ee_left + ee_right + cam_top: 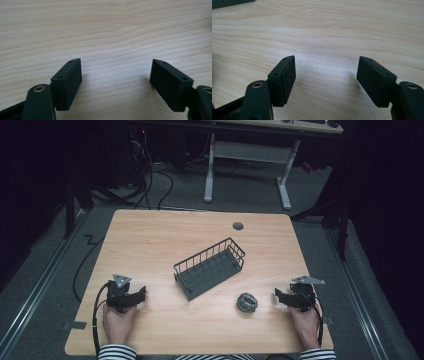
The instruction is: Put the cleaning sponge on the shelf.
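Beside left gripper (141, 296), seemingly steel-wool ball (247, 302).

A wooden table (150, 240) stands on grey carpet (240, 190). Beyond the table, a white-legged desk (250, 150); cables (150, 175) trail left of it. Surroundings dark.

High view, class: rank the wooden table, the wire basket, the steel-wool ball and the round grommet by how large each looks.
1. wooden table
2. wire basket
3. steel-wool ball
4. round grommet, though it lies farther from the camera, so this last ranking is less certain.
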### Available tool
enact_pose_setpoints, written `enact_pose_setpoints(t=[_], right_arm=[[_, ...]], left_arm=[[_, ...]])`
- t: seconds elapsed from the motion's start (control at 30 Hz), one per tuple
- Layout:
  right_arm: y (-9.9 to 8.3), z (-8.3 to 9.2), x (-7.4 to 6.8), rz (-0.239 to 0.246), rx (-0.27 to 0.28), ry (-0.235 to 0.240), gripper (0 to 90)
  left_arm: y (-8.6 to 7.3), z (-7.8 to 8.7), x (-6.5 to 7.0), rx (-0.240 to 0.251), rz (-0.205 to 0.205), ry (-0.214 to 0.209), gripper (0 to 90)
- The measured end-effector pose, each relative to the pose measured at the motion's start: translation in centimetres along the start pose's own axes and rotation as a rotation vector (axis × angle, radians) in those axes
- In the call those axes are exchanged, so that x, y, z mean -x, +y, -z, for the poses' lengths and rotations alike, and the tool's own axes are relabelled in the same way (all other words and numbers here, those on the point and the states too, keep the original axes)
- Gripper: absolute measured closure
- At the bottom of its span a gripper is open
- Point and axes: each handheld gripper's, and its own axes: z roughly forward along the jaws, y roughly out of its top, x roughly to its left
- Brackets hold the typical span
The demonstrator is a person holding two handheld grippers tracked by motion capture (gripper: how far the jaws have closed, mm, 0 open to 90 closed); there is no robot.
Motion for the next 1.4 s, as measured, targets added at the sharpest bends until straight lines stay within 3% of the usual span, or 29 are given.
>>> enact_pose_setpoints(t=[0.3,0.4,0.8,1.0,1.4], right_arm=[[0.1,1.7,-0.6,0.013,0.02,0.046,32.6],[0.1,2.2,-1.2,0.045,0.019,0.047,32.6],[0.5,3.7,-3.5,0.101,0.036,0.133,32.2],[1.0,4.5,-5.2,0.134,0.027,0.209,31.7],[2.1,4.3,-8.9,0.24,-0.016,0.285,30.0]], left_arm=[[0.0,0.0,0.0,-0.001,0.002,-0.005,25.9],[0.0,0.0,0.0,0.0,0.0,-0.006,25.8],[0.0,0.0,0.0,-0.001,-0.001,-0.007,25.8],[0.0,0.0,0.0,-0.001,-0.001,-0.007,25.7],[0.0,0.0,-0.1,0.0,0.003,-0.011,25.6]])
